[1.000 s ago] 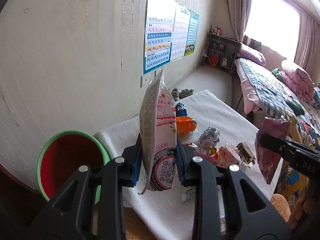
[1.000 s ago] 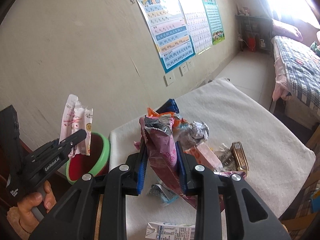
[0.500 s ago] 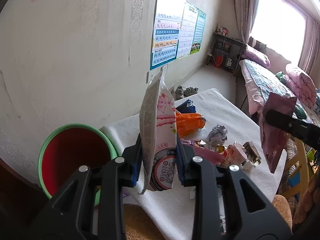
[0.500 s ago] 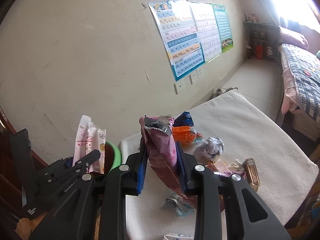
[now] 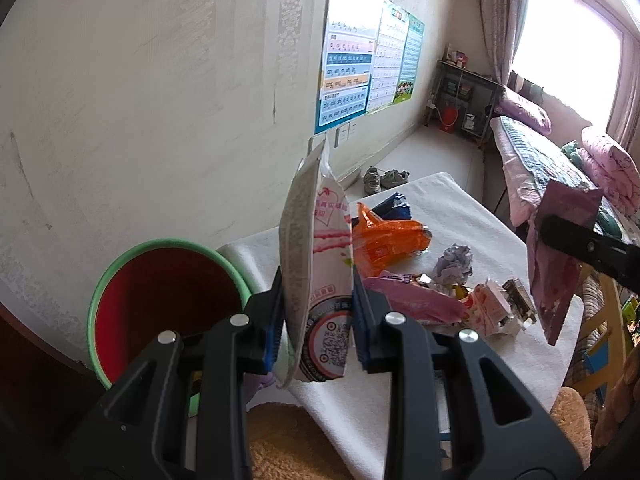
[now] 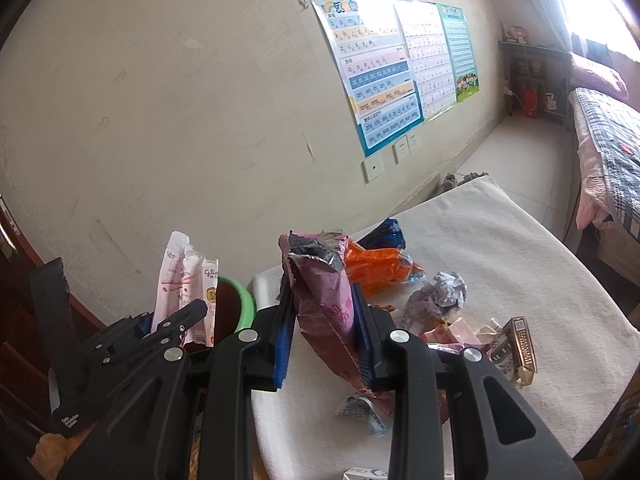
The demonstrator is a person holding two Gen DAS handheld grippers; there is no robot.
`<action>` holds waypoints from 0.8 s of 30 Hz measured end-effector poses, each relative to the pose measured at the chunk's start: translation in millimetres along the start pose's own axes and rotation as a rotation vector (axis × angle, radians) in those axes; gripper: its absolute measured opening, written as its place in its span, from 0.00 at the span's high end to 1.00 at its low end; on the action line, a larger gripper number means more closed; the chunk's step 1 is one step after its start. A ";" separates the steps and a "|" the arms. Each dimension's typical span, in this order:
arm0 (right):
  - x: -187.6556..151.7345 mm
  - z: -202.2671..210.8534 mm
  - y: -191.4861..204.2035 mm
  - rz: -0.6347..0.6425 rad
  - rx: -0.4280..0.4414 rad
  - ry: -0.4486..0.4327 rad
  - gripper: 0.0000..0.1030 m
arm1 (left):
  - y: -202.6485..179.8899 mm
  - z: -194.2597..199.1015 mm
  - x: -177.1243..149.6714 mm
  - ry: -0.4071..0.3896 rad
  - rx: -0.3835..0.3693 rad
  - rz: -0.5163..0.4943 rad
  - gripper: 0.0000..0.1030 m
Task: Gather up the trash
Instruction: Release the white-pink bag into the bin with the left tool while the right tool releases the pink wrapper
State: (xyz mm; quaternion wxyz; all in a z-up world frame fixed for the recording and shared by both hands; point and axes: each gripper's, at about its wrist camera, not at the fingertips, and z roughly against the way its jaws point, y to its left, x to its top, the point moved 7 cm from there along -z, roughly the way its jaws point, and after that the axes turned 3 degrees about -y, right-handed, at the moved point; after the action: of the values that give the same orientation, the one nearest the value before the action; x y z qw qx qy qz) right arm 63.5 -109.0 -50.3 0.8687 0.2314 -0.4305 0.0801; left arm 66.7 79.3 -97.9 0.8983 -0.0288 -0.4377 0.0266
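Hand-held gripper (image 5: 318,316) on the left pinches a pink-and-white wrapper (image 5: 316,264) upright, just right of the green-rimmed bin (image 5: 160,304); the right hand-held gripper (image 6: 320,336) clamps a crumpled purple packet (image 6: 320,296) above the worktop (image 6: 500,248). Both wrappers look light, limp and slick, best gripped low across the flattened body, not the loose torn top.

Both grippers are matte black plastic. The left gripper (image 5: 318,320) has two broad arms with triangular cut-outs, round silver screws near the joints and ribbed blue pads (image 5: 273,336) on the fingers. The right gripper (image 6: 322,334) looks alike, with blue pads (image 6: 282,346). Small white lettering marks the left gripper's body, seen left of the right gripper.
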 end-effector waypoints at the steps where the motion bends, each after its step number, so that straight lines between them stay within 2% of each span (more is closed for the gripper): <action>1: -1.2 -1.9 1.9 0.000 0.004 0.005 0.73 | 2.9 0.1 -0.4 0.000 0.007 0.003 0.73; 14: -18.6 -52.6 33.6 0.034 0.071 0.117 0.73 | 60.0 -4.8 -15.3 0.031 0.101 0.068 0.73; 24: -27.2 -108.6 85.6 0.012 0.214 0.235 0.73 | 128.6 -15.4 -38.3 0.090 0.198 0.182 0.73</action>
State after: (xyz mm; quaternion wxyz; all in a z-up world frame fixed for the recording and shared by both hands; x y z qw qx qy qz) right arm 95.0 19.1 -99.8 0.8831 0.3090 -0.3163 0.1570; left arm 52.4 204.2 -147.0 0.9092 0.0191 -0.3880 0.1497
